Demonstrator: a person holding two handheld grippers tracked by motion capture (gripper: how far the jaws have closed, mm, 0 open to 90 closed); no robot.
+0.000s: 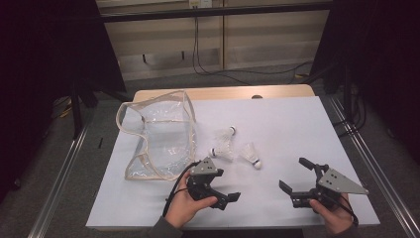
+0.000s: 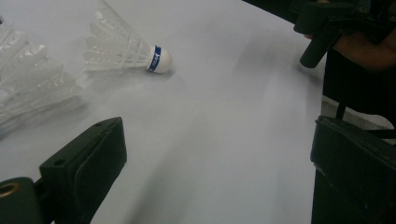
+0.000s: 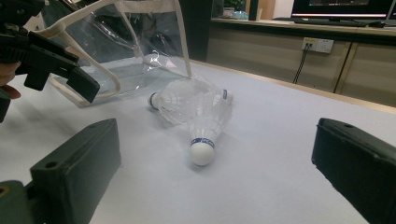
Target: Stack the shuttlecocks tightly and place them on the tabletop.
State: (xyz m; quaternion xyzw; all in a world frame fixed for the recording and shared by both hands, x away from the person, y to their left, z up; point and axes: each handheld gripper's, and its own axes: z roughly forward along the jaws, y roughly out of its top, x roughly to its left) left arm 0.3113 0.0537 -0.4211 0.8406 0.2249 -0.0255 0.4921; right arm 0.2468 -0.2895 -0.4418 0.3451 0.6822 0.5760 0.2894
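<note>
Hovering low over the near edge of the white tabletop (image 1: pixel 297 124), both hands sat at the ready. The left gripper (image 1: pixel 229 197), held in the person's left hand (image 1: pixel 184 206), was tipped over on its side with its grey plate up, jaws spread wide and empty, pointing right across the tabletop. Over on the other side, the right gripper (image 1: pixel 296 174) was gripped from below by the right hand (image 1: pixel 336 214), jaws splayed apart too, nothing between them, aimed left and forward toward the middle.

And there lay the shuttlecocks, three of them clustered mid-table between the two grippers and a little beyond. The nearest shuttlecock (image 1: pixel 251 154) rested on its side, white feathers fanned out, white cork with a blue band pointing toward the person; in the right gripper view it (image 3: pixel 205 126) sat squarely between the jaws, well apart from them. Two more shuttlecocks (image 1: pixel 224 144) lay just beside it, touching each other, feathers overlapping.

Just left of them sat the clear plastic bag (image 1: pixel 158 136) with cream trim, mouth gaping, crumpled on the tabletop.
</note>
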